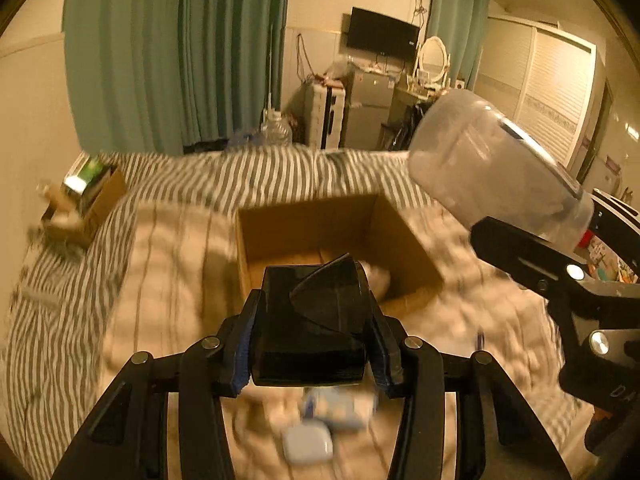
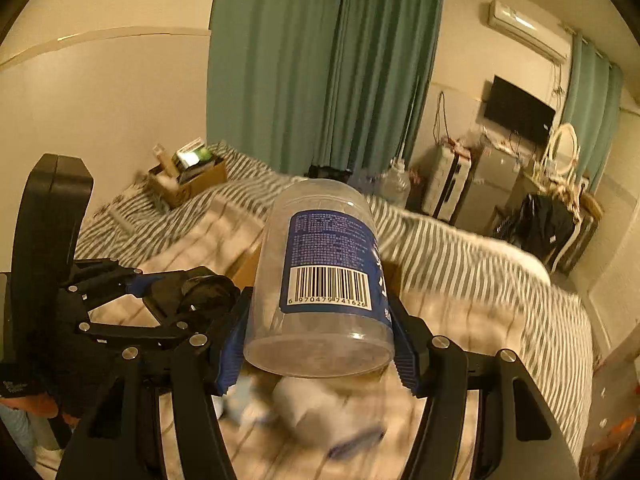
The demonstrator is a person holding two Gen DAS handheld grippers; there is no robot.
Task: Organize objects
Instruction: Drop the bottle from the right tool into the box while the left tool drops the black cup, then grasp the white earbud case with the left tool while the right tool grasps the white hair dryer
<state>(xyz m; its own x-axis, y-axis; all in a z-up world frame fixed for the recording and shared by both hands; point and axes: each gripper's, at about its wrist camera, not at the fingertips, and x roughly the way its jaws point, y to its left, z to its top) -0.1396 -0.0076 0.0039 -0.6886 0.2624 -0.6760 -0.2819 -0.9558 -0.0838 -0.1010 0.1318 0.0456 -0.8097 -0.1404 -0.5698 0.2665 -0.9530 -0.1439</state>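
My left gripper [image 1: 310,344] is shut on a black glossy box-shaped object [image 1: 312,320], held above the bed just in front of an open cardboard box [image 1: 280,232]. My right gripper [image 2: 320,344] is shut on a clear plastic jar [image 2: 320,280] with a blue barcode label, held tilted in the air; the jar also shows in the left wrist view [image 1: 492,168] to the right of the box. The left gripper appears in the right wrist view [image 2: 188,292] at the left. A pale object [image 1: 378,276] lies inside the box.
A small white case [image 1: 308,446] and a pale blue packet [image 1: 340,410] lie on the bedspread below my left gripper. A second cardboard box [image 1: 92,204] with items stands at the bed's far left corner. Green curtains [image 1: 176,52], a TV and furniture stand beyond the bed.
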